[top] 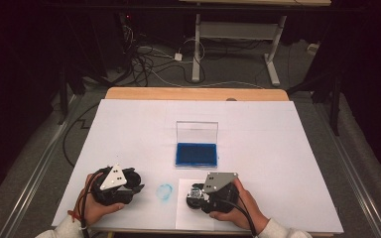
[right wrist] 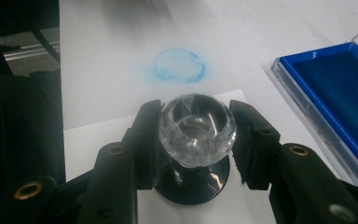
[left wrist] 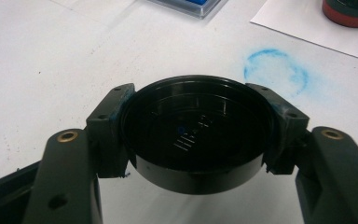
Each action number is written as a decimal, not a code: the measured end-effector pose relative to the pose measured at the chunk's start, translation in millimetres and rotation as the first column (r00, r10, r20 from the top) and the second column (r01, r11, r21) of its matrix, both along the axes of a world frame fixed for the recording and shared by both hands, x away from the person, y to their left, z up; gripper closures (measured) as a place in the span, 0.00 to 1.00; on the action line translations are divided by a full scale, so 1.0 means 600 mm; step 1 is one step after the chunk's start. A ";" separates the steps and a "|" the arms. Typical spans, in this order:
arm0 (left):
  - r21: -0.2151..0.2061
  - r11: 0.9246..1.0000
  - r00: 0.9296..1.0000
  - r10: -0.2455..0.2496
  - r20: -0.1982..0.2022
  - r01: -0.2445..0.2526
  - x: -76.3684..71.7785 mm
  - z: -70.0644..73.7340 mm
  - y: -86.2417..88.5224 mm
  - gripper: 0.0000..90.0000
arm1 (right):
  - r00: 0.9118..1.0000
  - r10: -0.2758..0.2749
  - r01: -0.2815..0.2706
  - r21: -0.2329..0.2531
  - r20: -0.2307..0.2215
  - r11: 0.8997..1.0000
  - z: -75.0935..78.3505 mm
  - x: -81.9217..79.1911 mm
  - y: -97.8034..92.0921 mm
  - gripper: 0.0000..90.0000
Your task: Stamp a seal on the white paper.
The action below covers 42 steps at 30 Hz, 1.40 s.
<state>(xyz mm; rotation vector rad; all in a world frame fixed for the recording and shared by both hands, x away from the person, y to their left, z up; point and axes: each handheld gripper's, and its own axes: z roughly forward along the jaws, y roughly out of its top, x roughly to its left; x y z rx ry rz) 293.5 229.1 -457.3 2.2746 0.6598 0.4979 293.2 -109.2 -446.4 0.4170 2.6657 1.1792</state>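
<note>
1. The left gripper (top: 129,187) sits near the front edge of the table (top: 278,148), towards its front left corner, held in the person's left hand (top: 92,206). Its jaws are clamped on a round black cap (left wrist: 198,135), one pad against each side of the rim. The cap's hollow side faces the left gripper view, and blue ink marks the left pad.

2. The right gripper (top: 194,194) is near the front edge too, right of the middle, in the person's right hand (top: 238,208). Its jaws press on the clear round knob (right wrist: 198,128) of a stamp (right wrist: 191,184), one from each side. The stamp's dark round base rests on a white sheet of paper (top: 184,218) that lies at the front edge.

3. Between the two grippers, just left of the paper, a smudged blue ring (top: 164,191) of ink marks the table's white cover.

4. Farther back, about the middle of the table, lies a blue ink pad (top: 196,154) in a clear case, its clear lid (top: 197,132) standing upright along the far side.

5. Beyond the white cover, a bare wooden strip (top: 193,93) runs along the table's far edge.
</note>
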 end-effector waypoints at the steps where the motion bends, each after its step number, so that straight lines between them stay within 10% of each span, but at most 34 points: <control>1: 0.000 1.000 1.000 0.000 0.000 0.000 0.000 0.000 0.000 0.40 | 1.000 0.001 -0.001 -0.005 0.001 1.000 0.001 0.000 0.000 0.63; 42: -0.009 1.000 1.000 -0.003 -0.008 0.003 0.001 -0.002 0.001 0.40 | 1.000 0.012 -0.012 -0.012 -0.003 1.000 0.001 0.001 0.000 0.63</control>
